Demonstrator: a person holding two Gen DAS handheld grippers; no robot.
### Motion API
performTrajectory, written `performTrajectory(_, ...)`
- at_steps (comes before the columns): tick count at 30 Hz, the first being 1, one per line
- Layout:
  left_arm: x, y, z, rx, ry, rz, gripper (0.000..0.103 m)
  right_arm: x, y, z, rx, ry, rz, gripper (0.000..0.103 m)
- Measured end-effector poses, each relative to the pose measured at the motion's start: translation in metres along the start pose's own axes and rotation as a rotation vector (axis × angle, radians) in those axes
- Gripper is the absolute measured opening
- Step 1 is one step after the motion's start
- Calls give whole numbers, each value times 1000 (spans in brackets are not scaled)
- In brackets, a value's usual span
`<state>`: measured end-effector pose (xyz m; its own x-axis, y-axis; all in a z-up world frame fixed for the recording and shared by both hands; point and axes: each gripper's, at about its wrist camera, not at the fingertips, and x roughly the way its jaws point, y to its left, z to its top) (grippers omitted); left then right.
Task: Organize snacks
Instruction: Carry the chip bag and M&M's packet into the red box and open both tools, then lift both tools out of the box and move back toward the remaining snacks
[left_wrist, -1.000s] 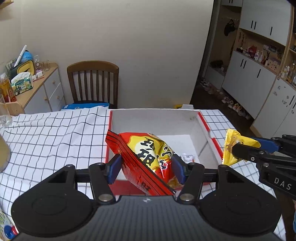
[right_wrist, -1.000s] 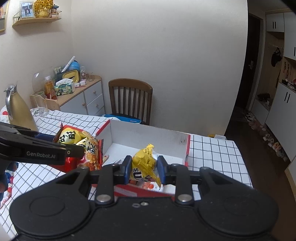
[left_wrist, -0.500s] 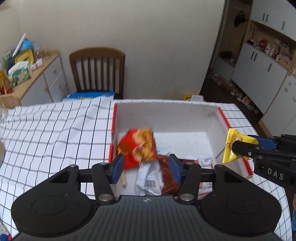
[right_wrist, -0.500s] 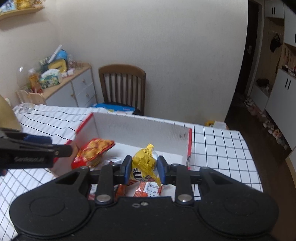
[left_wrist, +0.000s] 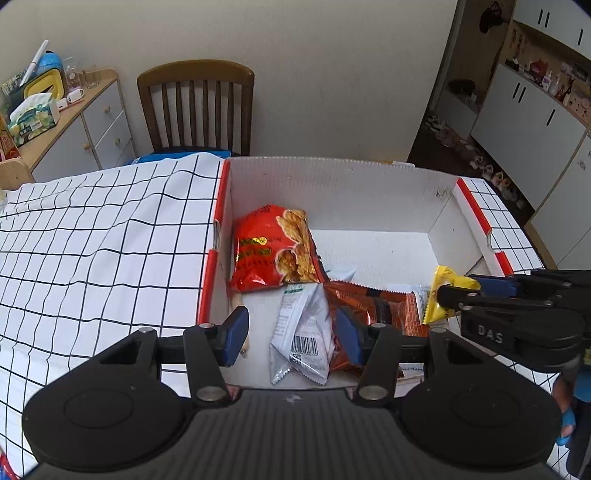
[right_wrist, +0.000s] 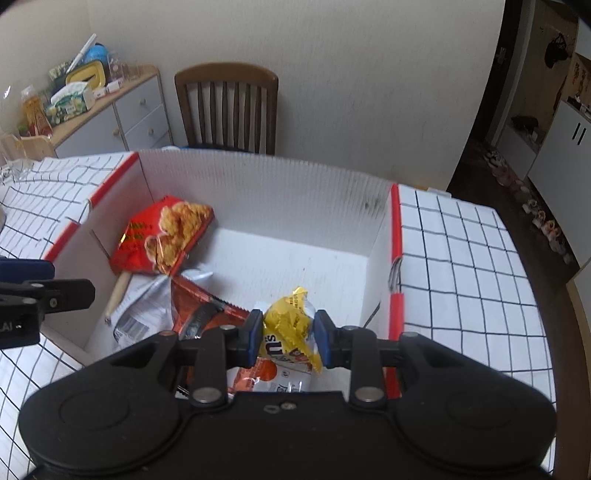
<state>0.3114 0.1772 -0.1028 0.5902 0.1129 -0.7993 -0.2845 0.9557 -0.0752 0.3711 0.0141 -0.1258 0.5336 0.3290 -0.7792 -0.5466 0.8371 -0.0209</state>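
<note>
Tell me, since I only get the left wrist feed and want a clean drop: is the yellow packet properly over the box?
Observer: Yes. The right wrist view shows the yellow packet pinched between both pads of the right gripper, inside the box walls.
Operator: What lies under it?
Observer: An orange-and-white packet shows just beneath it, by the near wall.
Operator: Is my gripper in the way?
Observer: No. The left gripper sits at the box's left wall, apart from the packet.
</note>
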Motion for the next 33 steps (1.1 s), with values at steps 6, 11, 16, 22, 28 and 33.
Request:
performTrajectory(6,2,-6,-4,11,10,3,52,6,-3,-4,19,20,4,33)
performTrajectory(11,-4,-6,-3,12,7,1,52,-8,-6,-1,37,7,31,34)
performTrajectory(16,-15,-8,-4,18,-9,-3,52,-31,-6,3,49,-25,51,35)
performTrajectory(22,-32,-10,-6,30,-34,-10,52,-64,-5,3,54,-74,85,37)
performTrajectory(28,-54,-14,-11,52,-65,-12,52,-87,-5,-1,65,-101,94,40)
performTrajectory(33,-71,-16,-14,60,-88,-22,52,-103,-6,-7,74,-124,94,45)
